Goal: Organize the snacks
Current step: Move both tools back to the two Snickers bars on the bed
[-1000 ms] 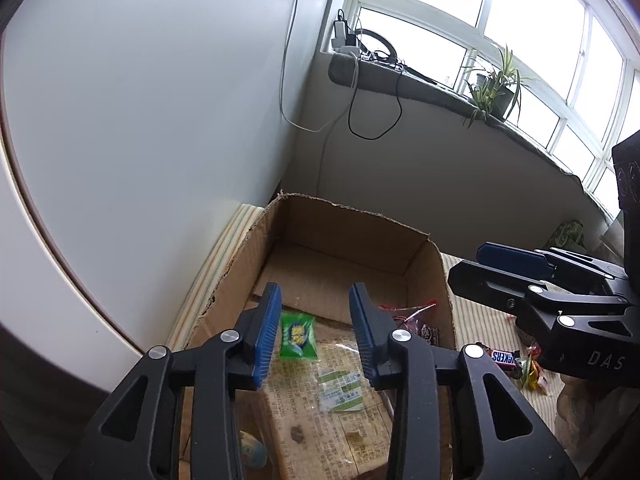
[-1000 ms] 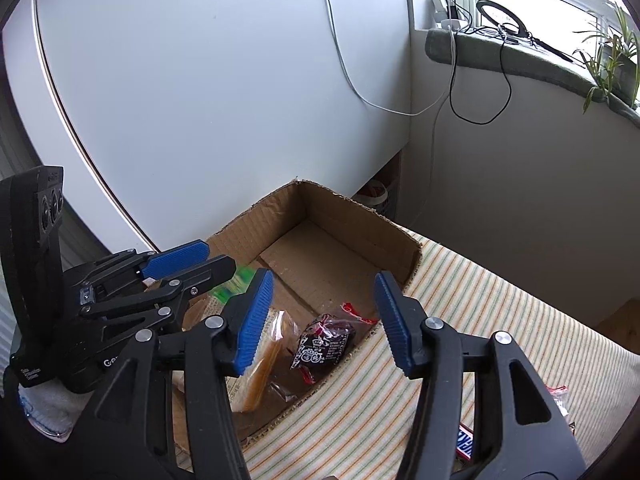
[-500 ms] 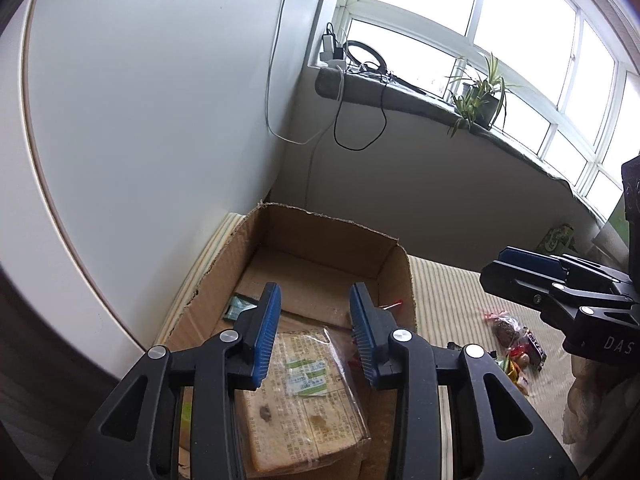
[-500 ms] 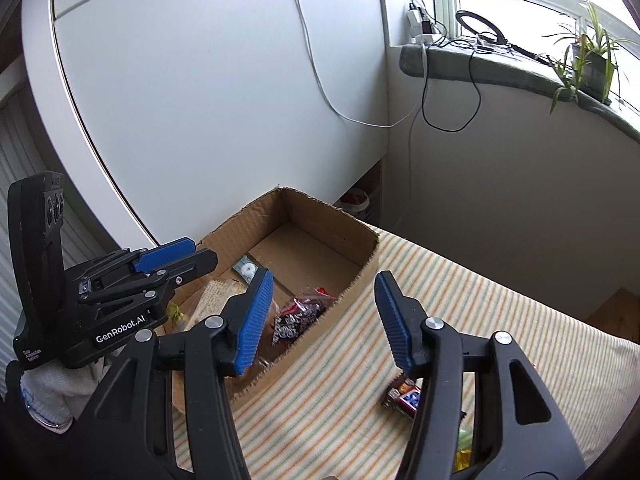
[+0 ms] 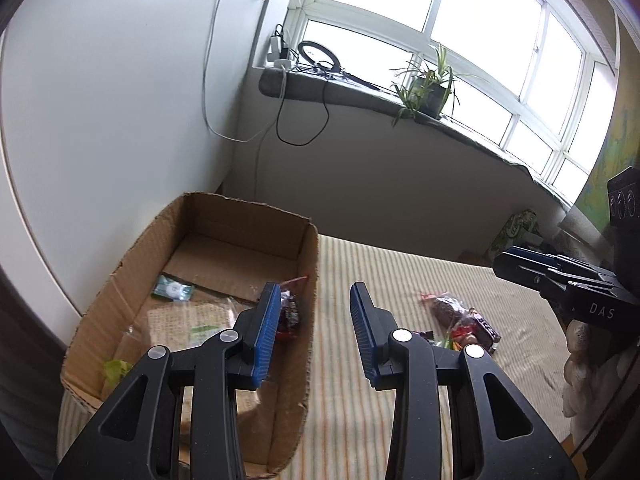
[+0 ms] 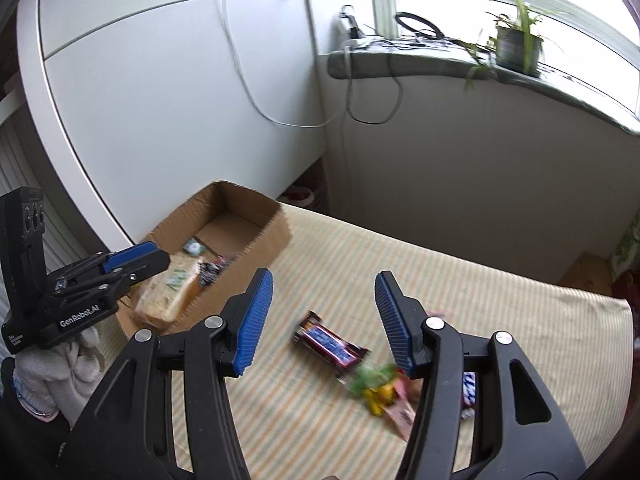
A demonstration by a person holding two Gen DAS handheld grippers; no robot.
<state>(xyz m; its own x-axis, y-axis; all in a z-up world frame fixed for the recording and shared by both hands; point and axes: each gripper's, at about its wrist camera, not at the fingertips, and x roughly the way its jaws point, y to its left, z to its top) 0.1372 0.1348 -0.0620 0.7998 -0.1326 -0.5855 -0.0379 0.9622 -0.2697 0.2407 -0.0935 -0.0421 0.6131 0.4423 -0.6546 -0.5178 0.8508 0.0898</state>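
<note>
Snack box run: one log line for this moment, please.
left gripper: open, empty | right gripper: open, empty | cardboard box: holds some snacks | chocolate bar: loose on striped cloth

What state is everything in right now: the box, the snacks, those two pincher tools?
Cardboard box: open-topped, partly filled.
Bread pack: lying inside the box.
Chocolate bar: loose on the striped cloth, outside the box.
Left gripper: open, holding nothing.
Right gripper: open, holding nothing.

"GenRobot.AI" marks the left tongs (image 6: 132, 258), "DAS" the right tongs (image 5: 520, 270).
</note>
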